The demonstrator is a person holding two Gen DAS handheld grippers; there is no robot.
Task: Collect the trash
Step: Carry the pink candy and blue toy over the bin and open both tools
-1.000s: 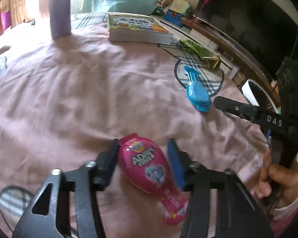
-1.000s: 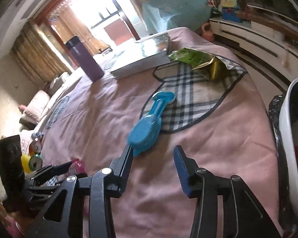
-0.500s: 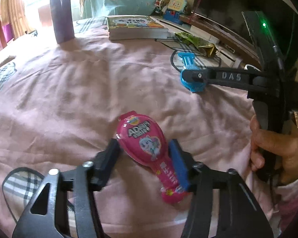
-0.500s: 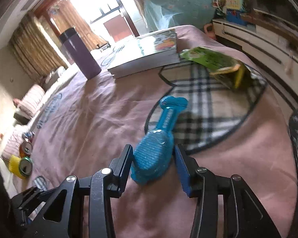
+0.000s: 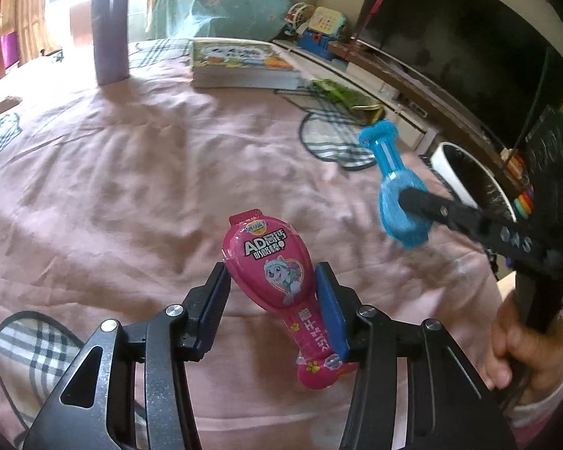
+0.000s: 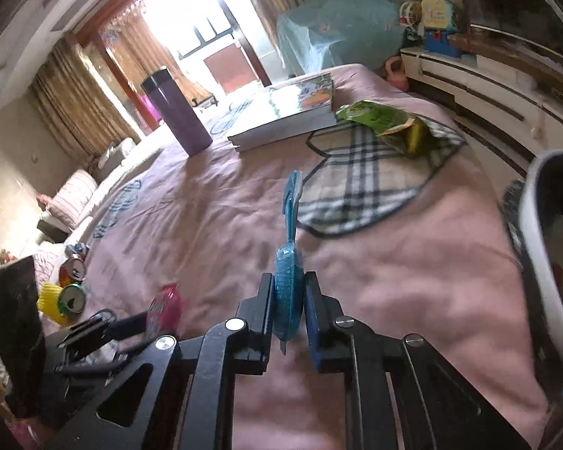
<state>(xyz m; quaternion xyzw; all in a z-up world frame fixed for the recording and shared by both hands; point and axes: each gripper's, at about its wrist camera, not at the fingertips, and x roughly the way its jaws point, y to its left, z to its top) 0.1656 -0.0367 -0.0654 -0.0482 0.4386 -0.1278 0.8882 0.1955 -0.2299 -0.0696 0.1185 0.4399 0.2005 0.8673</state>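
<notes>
The left gripper (image 5: 272, 292) grips the pink candy wrapper (image 5: 277, 281) between both fingers, just above the pink bedspread (image 5: 131, 195). The right gripper (image 6: 289, 311) pinches the blue wrapper (image 6: 288, 288) edge-on, lifted off the cloth, near the white trash bin (image 6: 544, 247).

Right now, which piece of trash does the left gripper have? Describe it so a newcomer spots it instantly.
Start at the pink bedspread, then the left gripper at the bottom of the left wrist view. Between its fingers sits the pink candy wrapper, paddle-shaped with a cartoon puppy. The similar blue wrapper is plain glittery blue, in the right gripper.
</notes>
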